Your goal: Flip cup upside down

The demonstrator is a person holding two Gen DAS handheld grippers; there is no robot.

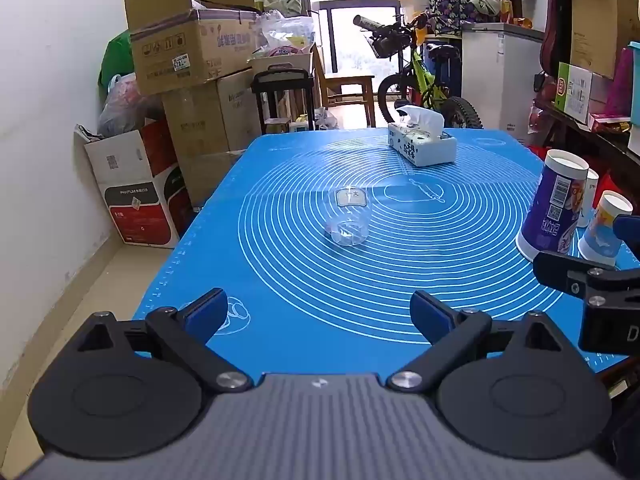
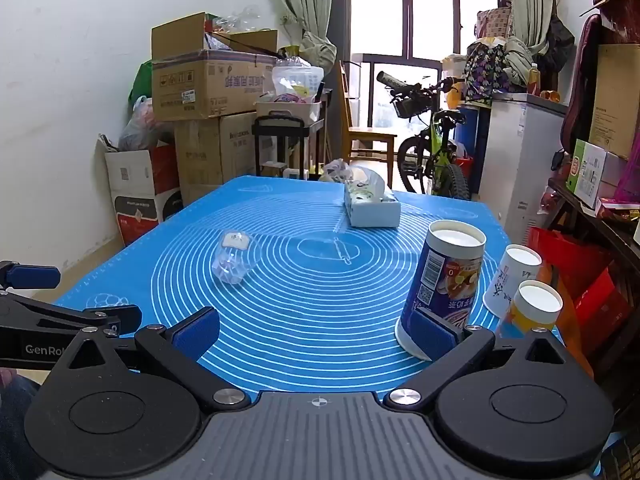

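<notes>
On the blue mat [image 1: 280,280], seen from the left wrist, stacked cardboard boxes [image 1: 192,52] stand off the table at about ten o'clock against the white wall. The left gripper [image 1: 319,316] hangs low over the near edge of the mat with its jaws spread wide and nothing between its blue pads [image 1: 206,314]. Straight ahead of it at twelve o'clock, well apart from the fingers, a clear glass cup [image 1: 349,218] stands on the mat among the ringed lines, its thick base down and its mouth up. Farther back at one o'clock sits a tissue box [image 1: 422,140] with a tissue poking out. At three o'clock three paper cups stand mouth down near the mat's right edge: a tall purple one [image 1: 554,208] in front, two smaller ones just behind it. From the right wrist, the glass cup [image 2: 234,258] lies at eleven o'clock, and the right gripper [image 2: 316,334] is likewise wide open and holds nothing; its right pad [image 2: 434,334] overlaps the base of the tall paper cup [image 2: 444,284] in the view, though whether they touch I cannot tell.
</notes>
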